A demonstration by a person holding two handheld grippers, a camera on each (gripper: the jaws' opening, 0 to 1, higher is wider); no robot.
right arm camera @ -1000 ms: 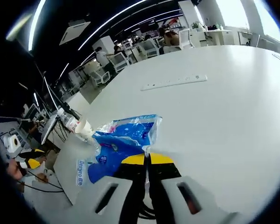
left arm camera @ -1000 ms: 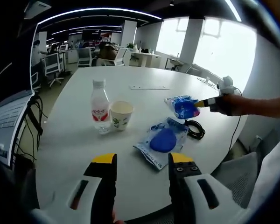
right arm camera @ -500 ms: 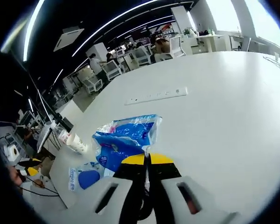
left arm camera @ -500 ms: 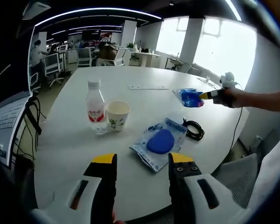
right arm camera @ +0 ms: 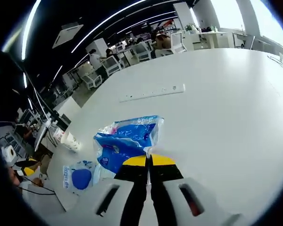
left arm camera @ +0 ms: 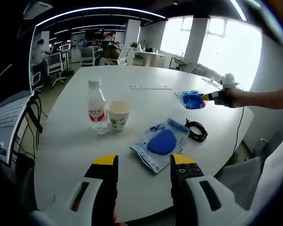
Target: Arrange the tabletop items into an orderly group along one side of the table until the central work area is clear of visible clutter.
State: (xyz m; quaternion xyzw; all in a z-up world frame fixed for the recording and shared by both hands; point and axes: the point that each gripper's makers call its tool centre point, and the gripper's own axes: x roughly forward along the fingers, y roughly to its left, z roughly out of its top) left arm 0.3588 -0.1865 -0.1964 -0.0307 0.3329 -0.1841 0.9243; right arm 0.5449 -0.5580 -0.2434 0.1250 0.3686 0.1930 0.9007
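My right gripper [right arm camera: 148,160] is shut on a blue plastic packet [right arm camera: 127,140] and holds it above the white table [right arm camera: 217,108]. In the left gripper view that packet [left arm camera: 192,100] hangs at the right, held out by the other gripper [left arm camera: 211,97] in a person's hand. My left gripper [left arm camera: 144,162] is open over the near table edge, with nothing between its fingers. Ahead of it lie a flat blue pouch [left arm camera: 160,143], a paper cup [left arm camera: 118,115], a water bottle [left arm camera: 96,108] and a coiled black cable [left arm camera: 196,130].
A white power strip [left arm camera: 150,87] lies flat on the far side of the table [left arm camera: 66,141]; it is the power strip [right arm camera: 153,92] ahead of the right gripper. Office chairs and desks [left arm camera: 87,56] stand beyond. A monitor and cables [left arm camera: 19,113] sit at the left.
The right gripper has lifted the blue packet off the table beside the cable and carried it up and away, toward the far right side. The left gripper stays put.
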